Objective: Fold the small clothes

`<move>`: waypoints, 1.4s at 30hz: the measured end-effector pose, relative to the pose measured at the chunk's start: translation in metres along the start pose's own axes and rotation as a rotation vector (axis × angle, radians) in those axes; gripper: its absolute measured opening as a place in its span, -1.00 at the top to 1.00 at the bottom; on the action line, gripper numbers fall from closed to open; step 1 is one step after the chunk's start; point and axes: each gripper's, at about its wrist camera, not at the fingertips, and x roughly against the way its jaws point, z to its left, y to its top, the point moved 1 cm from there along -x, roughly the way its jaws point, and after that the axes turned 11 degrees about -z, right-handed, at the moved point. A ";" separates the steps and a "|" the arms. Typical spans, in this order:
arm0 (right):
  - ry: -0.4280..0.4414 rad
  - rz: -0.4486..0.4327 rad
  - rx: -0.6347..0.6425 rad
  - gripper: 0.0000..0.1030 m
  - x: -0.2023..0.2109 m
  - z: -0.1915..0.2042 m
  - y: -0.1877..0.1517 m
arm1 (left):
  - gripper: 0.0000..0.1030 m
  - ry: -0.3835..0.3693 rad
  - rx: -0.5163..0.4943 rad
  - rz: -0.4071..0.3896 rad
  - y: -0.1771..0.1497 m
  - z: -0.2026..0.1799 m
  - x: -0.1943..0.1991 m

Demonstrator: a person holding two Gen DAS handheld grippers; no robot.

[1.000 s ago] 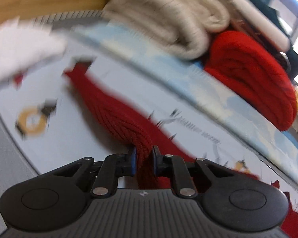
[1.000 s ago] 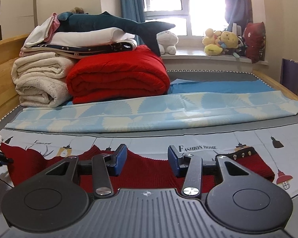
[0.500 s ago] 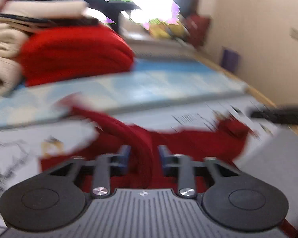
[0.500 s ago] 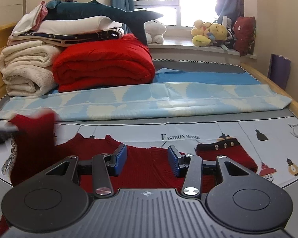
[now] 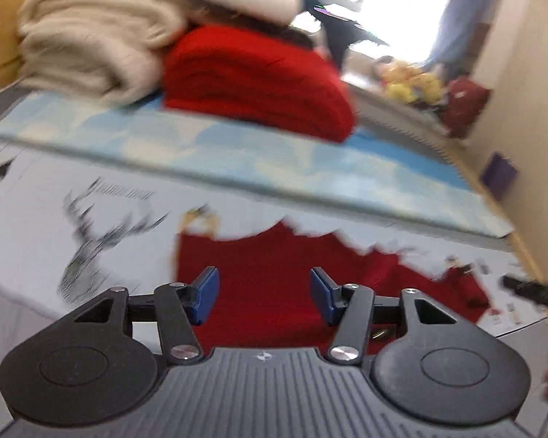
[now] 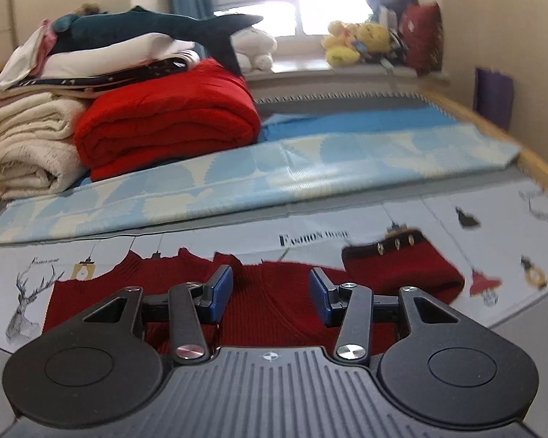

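Both tongs' bodies hide the near edge of the red sweater (image 6: 274, 299).

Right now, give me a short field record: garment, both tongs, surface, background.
garment: dark red knit sweater, lying flat on the printed sheet; cuff with gold buttons at its right
left tongs: open above the sweater, jaws have just been opening, nothing between them
right tongs: open, above the sweater, holding nothing
background: folded red blanket, cream blankets, plush shark on top
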 end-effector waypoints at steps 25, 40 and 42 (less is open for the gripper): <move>0.084 0.270 -0.486 -0.30 -0.164 0.010 -0.054 | 0.06 0.107 0.031 0.251 -0.015 0.037 -0.041; 0.149 0.211 -0.427 0.81 -0.176 0.044 -0.046 | 0.06 0.122 0.031 0.250 -0.011 0.052 -0.034; 0.189 0.173 -0.458 0.84 -0.159 0.046 -0.031 | 0.06 0.122 0.034 0.243 -0.009 0.053 -0.032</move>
